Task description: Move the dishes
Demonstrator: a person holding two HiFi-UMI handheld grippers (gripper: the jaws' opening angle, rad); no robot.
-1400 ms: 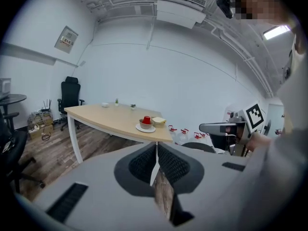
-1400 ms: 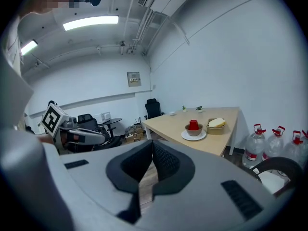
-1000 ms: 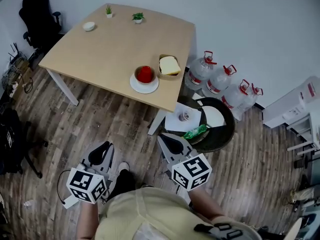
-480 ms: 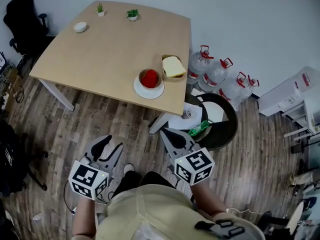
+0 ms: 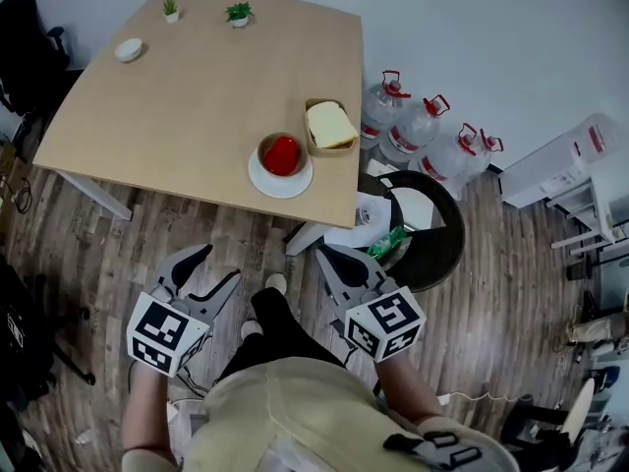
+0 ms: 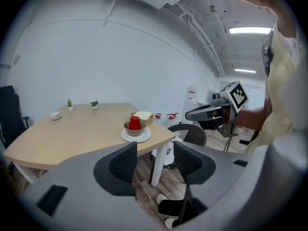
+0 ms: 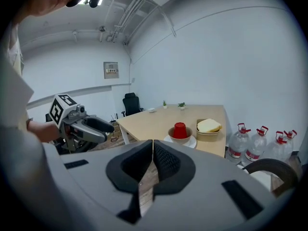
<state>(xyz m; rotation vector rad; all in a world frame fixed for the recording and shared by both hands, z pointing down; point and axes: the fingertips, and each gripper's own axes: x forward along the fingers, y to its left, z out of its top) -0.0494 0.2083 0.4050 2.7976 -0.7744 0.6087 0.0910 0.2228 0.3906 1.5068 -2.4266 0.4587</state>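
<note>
1. I see one pale wooden table (image 5: 187, 96) ahead, well apart from both grippers.
2. Near its near right corner sits one round white plate (image 5: 280, 183). It carries one brown bowl (image 5: 298, 162) with one upturned red cup (image 5: 281, 151) inside.
3. Just beside it, to the far right, one tan square dish (image 5: 319, 149) holds one pale yellow slab (image 5: 330, 124).
4. At the far left are one small white bowl (image 5: 128, 49) and two small green potted plants (image 5: 238, 13).
5. Four clear red-capped water jugs (image 5: 423, 131) stand on the floor to the right.
6. The left gripper (image 5: 218, 264) has just been opening. Its jaws stand wide with nothing between them.
7. The right gripper (image 5: 329, 256) has its jaws pressed together, empty.
</note>
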